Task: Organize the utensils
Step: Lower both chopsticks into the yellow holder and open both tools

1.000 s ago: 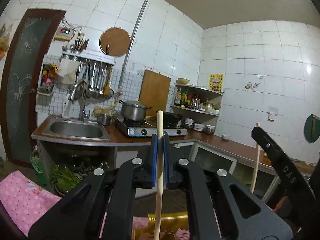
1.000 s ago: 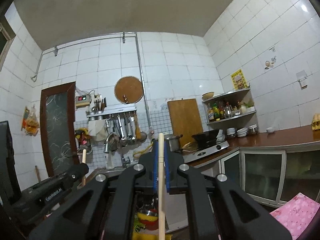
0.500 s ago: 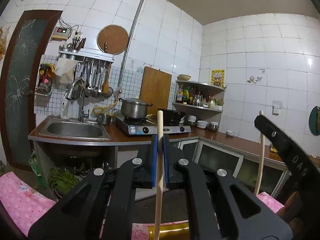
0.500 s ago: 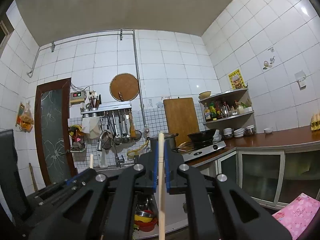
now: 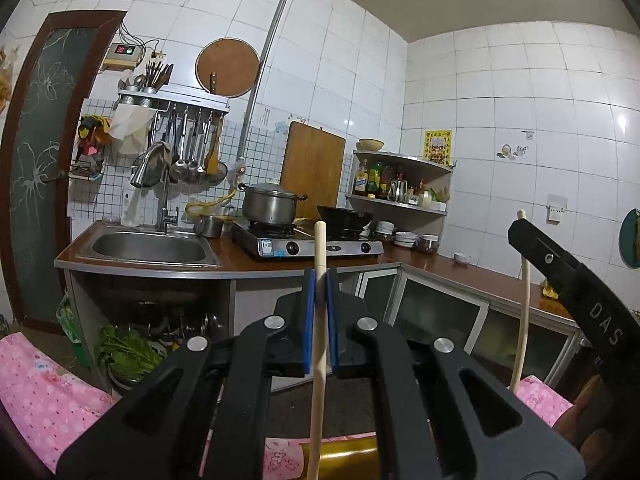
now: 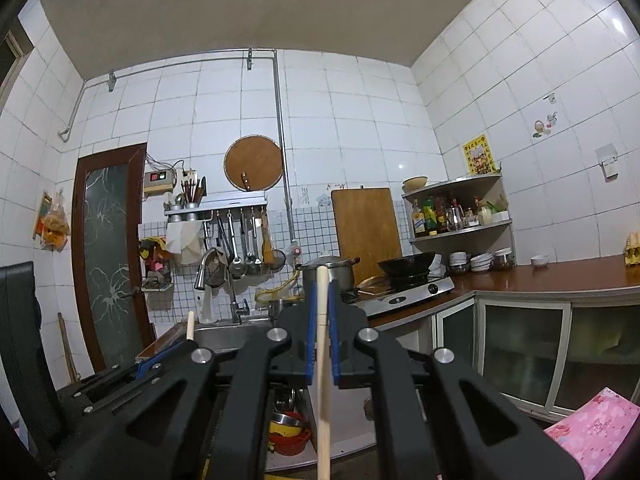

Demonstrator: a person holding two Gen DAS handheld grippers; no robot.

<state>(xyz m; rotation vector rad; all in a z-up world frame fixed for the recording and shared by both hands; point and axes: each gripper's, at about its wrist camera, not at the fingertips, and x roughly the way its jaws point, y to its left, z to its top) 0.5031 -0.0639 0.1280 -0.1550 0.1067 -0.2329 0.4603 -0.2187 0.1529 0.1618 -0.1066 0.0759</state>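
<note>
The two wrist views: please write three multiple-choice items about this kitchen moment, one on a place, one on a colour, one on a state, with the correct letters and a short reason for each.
1. Where does the steel pot stand?
A. in the sink
B. on the gas stove
C. on the corner shelf

2. What colour are the pads of the left hand-held gripper?
A. blue
B. red
C. white

3. In what state is the right hand-held gripper?
A. open and empty
B. shut on a spoon
C. shut on a wooden stick

Answers:
1 B, the steel pot sits on a burner of the gas stove.
2 A, the left hand-held gripper shows blue pads.
3 C, the right hand-held gripper clamps a wooden stick.
</note>
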